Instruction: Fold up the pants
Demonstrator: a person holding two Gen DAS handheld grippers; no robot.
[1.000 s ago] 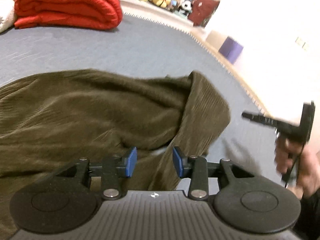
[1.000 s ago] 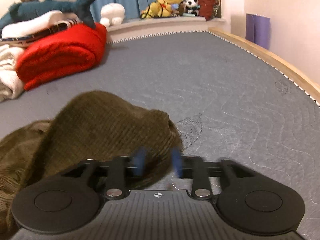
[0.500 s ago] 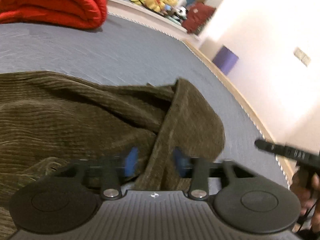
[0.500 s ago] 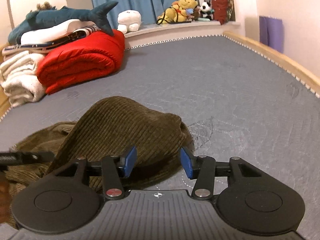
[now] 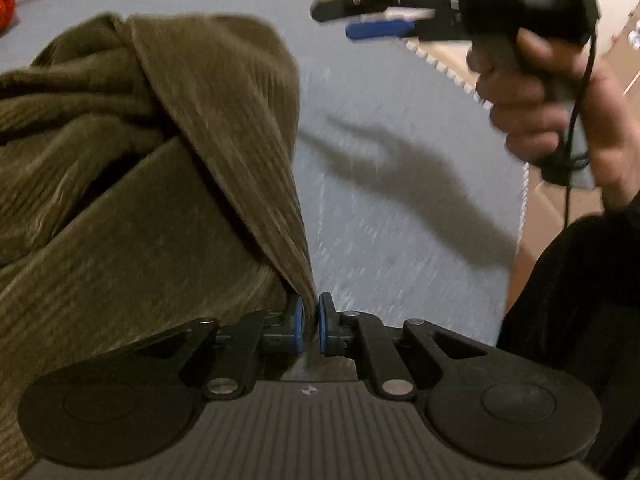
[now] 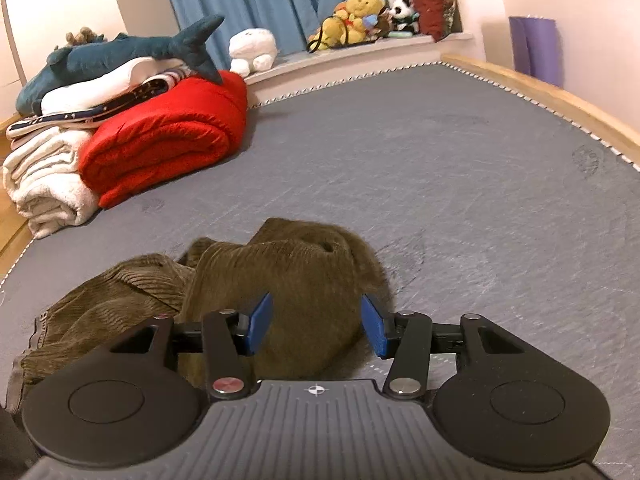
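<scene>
Olive corduroy pants [image 5: 140, 200] lie crumpled on the grey mattress [image 5: 380, 240]. My left gripper [image 5: 311, 320] points steeply down at their right edge, and its jaws are closing with a fold of the fabric pinched between the blue pads. In the right wrist view the pants [image 6: 288, 272] bulge up just ahead of my right gripper [image 6: 316, 320]. Its jaws are opening and stand apart above the cloth without touching it. That same right gripper [image 5: 336, 22] shows at the top right of the left wrist view, held in a person's hand [image 5: 540, 92].
A rolled red blanket [image 6: 168, 136], white towels [image 6: 48, 184] and a shark plush [image 6: 120, 56] sit at the mattress's far left. Soft toys [image 6: 360, 16] line the ledge under the blue curtain. A wooden bed rail [image 6: 540, 92] runs along the right.
My left gripper swung down and rolled toward the pants' right edge, and its jaws went from apart to closed on the fold. The right gripper's jaws widened slightly.
</scene>
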